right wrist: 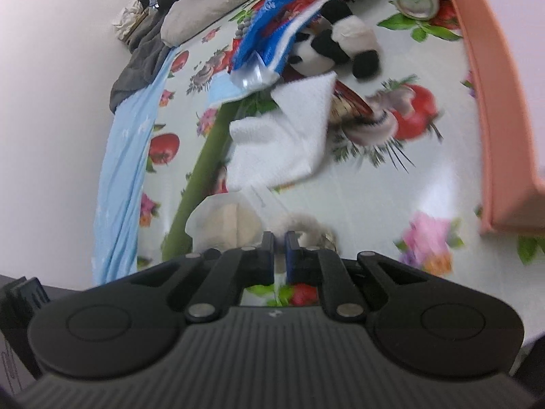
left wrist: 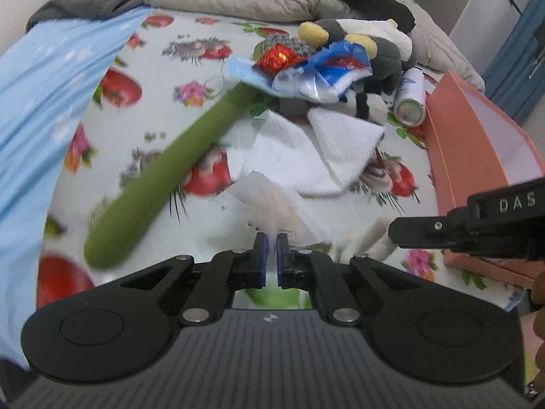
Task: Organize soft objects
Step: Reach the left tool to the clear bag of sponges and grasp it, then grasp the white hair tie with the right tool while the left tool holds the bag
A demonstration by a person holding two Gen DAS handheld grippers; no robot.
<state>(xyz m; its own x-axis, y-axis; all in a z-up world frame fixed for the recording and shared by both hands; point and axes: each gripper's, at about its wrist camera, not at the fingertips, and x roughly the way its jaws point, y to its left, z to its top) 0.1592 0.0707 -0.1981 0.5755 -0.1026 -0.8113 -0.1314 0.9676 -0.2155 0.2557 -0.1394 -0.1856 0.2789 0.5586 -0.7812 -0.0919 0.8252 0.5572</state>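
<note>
Two grippers, both with jaws closed on one thin translucent bag (left wrist: 272, 201): left gripper (left wrist: 271, 243) pinches its near edge, right gripper (right wrist: 280, 243) grips the other side, where something pale and fuzzy shows inside. Bag is crinkly film, lifted off the counter (left wrist: 163, 78), which has a glossy fruit-print cover. Just beyond lie a white waffle-textured cloth (left wrist: 306, 150), folded unevenly, and a long green plush tube (left wrist: 163, 177). Farther: crumpled foil wrappers (left wrist: 316, 75) on a plush toy (left wrist: 385, 58), a metal can (left wrist: 410, 100), and a rigid pink box (left wrist: 477, 143) standing empty as far as seen. Judgement: sorting barely begun; nearly everything remains loose.
</note>
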